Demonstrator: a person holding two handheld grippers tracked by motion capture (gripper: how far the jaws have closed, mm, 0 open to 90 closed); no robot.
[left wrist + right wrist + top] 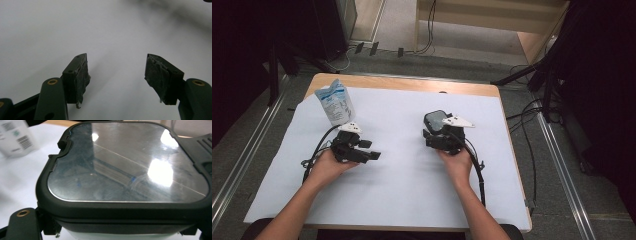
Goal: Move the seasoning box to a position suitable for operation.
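Observation:
A black square container with a shiny metal lid is held just above the white sheet at centre right. My right gripper is shut on it, with the jaws against its two sides. One finger shows at the container's lower left corner. A blue and white pouch stands upright at the back left, and its barcode side is blurred in the right gripper view. My left gripper is just in front of the pouch, pointing right. It is open over bare sheet, with nothing between its pads.
A white sheet covers most of the wooden table. Cables trail from both grippers across the sheet and over its front edge. Dark stands and floor cables surround the table, and metal rails run along both sides.

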